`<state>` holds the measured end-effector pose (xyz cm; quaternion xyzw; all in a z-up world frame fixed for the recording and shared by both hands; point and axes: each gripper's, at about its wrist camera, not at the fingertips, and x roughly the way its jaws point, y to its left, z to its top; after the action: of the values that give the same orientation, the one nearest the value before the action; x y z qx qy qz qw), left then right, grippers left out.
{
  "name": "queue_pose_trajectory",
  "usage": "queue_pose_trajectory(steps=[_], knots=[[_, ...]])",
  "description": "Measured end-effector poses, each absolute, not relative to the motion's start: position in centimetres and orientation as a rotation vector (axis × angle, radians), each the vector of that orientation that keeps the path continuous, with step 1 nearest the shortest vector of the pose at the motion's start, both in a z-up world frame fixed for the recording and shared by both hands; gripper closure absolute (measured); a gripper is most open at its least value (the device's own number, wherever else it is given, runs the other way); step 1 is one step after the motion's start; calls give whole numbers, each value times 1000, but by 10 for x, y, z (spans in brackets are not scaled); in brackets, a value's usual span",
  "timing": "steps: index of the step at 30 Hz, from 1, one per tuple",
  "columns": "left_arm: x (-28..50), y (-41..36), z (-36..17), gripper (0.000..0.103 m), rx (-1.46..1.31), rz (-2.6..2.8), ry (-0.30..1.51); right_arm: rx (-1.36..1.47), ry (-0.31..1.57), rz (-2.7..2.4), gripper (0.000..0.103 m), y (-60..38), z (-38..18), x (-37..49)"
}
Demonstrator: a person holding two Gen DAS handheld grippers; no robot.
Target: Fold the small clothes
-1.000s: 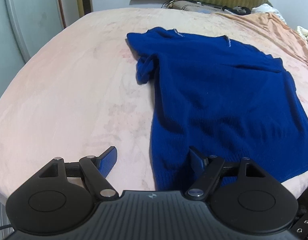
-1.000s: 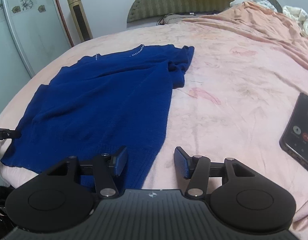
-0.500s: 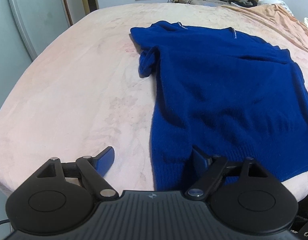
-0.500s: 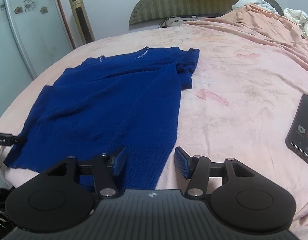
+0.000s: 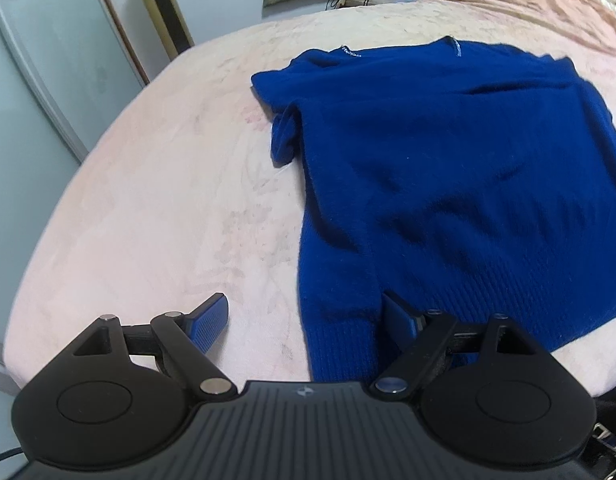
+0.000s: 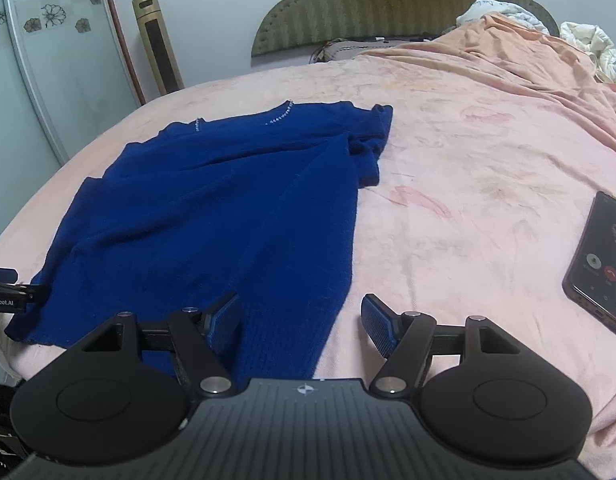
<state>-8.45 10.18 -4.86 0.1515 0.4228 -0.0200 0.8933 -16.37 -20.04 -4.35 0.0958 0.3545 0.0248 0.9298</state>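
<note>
A blue sweater [image 6: 212,216] lies spread flat on the pink bed [image 6: 467,184], its hem along the near edge and its neckline toward the headboard [image 6: 387,4]. The left tongs [image 5: 304,320] stand wide apart over the hem's left corner, nothing pinched. The right tongs [image 6: 300,320] are opening over the hem's right corner, the pads clear of the knit. A phone [image 6: 599,264] rests near the bed's right edge.

Phone [image 6: 599,264] cut off by my right view's edge; screen text illegible. Sweater [image 5: 447,184] runs off left view's right edge, blurred there.
</note>
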Motion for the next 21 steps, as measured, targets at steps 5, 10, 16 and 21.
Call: queue_pose_trajectory(steps=[5, 10, 16, 21], knots=[[-89, 93, -49, 20, 373, -29, 858, 201, 721, 52, 32, -200, -44, -167], [-92, 97, -46, 19, 351, -66, 879, 217, 722, 49, 32, -200, -46, -170], [-98, 115, -44, 19, 238, -186, 978, 245, 730, 75, 32, -200, -47, -173], [-94, 128, -47, 20, 112, -219, 1036, 246, 756, 112, 46, -192, -54, -172]])
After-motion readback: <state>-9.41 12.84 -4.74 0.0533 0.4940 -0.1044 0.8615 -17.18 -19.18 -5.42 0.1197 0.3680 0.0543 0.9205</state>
